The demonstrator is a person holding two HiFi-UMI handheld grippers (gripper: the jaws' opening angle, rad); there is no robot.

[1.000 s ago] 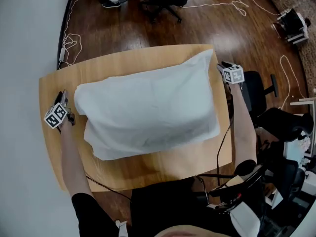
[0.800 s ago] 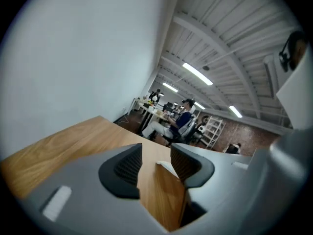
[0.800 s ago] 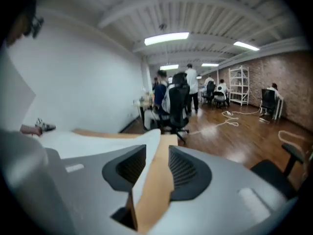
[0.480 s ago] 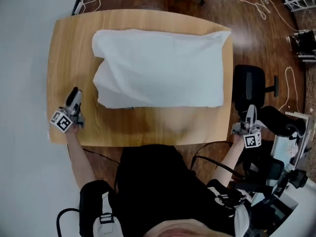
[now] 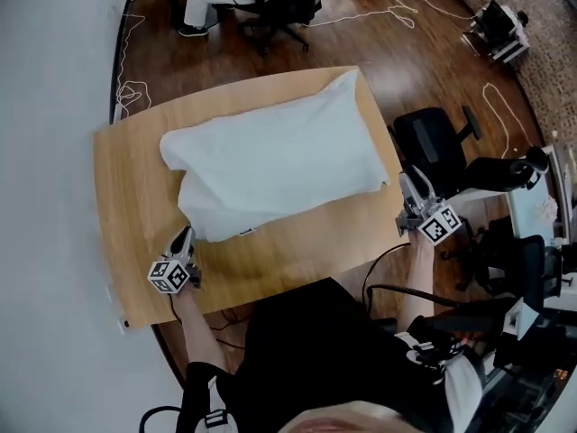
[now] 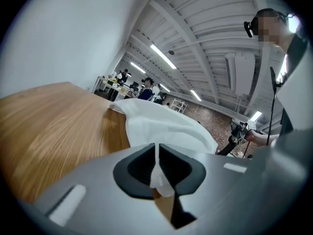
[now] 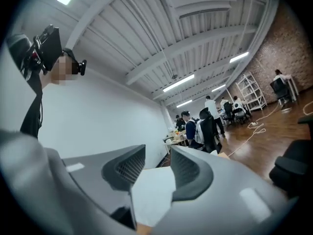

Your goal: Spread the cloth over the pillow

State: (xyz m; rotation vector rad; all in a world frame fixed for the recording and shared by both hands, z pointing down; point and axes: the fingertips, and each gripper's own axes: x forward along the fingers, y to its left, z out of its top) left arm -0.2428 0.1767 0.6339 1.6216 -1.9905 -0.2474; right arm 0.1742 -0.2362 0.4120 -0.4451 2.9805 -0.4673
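Since a second ago, both grippers have been drawn back from the ends of the pillow toward the person's side of the counter. The white cloth is seen draped over the pillow, which is covered by it, and the bundle is laid slantwise on the far half of the counter. The left gripper is held low over the wood, just beside the near left corner of the cloth. Its fingers are closed almost together; only a thin slit is left, through which white cloth and a little wood can be seen, and no clear pinch on the fabric can be made out. The right gripper is held just off the counter's right edge, near the cloth's right corner. Its fingers are parted, with white cloth seen in the gap but not clamped. A black office chair is stood on the wooden floor beside the counter.
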